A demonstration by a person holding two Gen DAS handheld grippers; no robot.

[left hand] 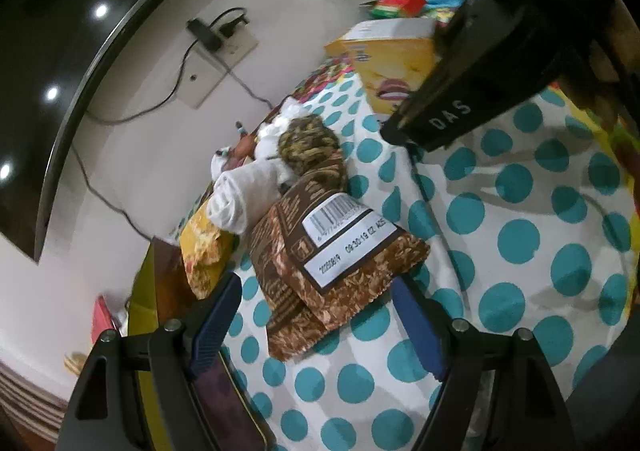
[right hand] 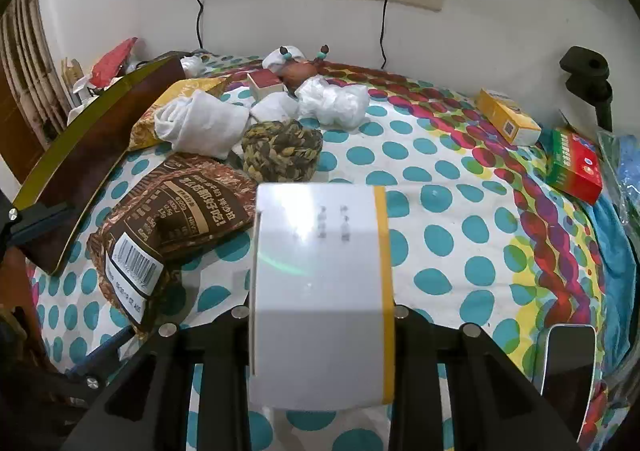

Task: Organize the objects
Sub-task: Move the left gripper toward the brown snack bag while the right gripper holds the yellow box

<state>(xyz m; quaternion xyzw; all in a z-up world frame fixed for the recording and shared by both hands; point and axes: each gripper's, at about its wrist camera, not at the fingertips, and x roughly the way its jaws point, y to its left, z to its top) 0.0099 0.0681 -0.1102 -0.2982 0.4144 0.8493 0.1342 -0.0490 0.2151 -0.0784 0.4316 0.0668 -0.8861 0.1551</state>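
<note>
Left wrist view: the left gripper (left hand: 316,315) is hovering with its jaws spread wide around a brown snack bag (left hand: 320,251), not pressing it; the bag is lying on the dotted tablecloth (left hand: 520,271) near its wall-side edge. Right wrist view: the right gripper (right hand: 320,315) is clamping a white box (right hand: 320,291) above the cloth's near edge, beside the snack bag.

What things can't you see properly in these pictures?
- Right gripper fingertips: right wrist view, hidden behind the white box it holds.
- White box print: right wrist view, blurred by glare.
- Phone: right wrist view, lower end cut off.
- Brown snack bag front: left wrist view, faces down.
</note>
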